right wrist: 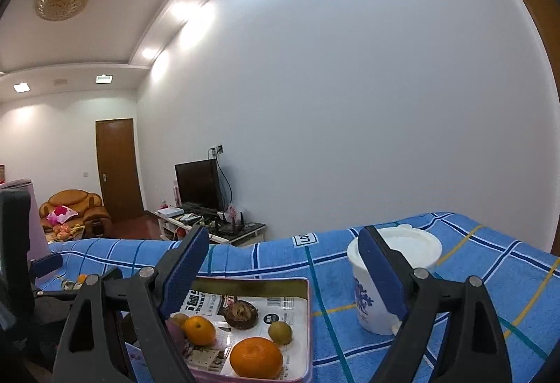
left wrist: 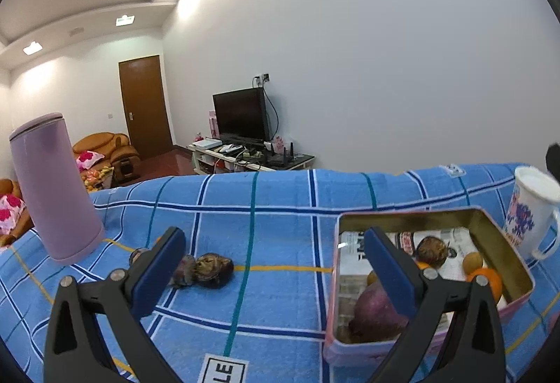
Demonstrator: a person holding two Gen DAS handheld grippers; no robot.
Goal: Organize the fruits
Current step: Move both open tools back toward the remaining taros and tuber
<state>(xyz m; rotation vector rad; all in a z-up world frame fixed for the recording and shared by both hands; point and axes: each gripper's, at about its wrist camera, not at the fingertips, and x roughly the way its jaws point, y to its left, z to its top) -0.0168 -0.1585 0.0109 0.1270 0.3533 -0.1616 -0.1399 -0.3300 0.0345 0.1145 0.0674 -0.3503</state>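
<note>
Left wrist view: left gripper (left wrist: 276, 264) hanging released, empty; approaching the brown fruit (left wrist: 213, 269) squarely, then carrying to the tin (left wrist: 504, 236).

Woven checked cloth (left wrist: 280, 208), matt, over the surface. Tin box (left wrist: 497, 236) at right of the left wrist view: dull brassy metal inside, printed paper (right wrist: 280, 309) lining. Glossy glazed mug (right wrist: 371, 309). Smooth matt lilac canister (left wrist: 52, 187). Oranges (right wrist: 255, 356) faintly dimpled, semi-glossy.
</note>
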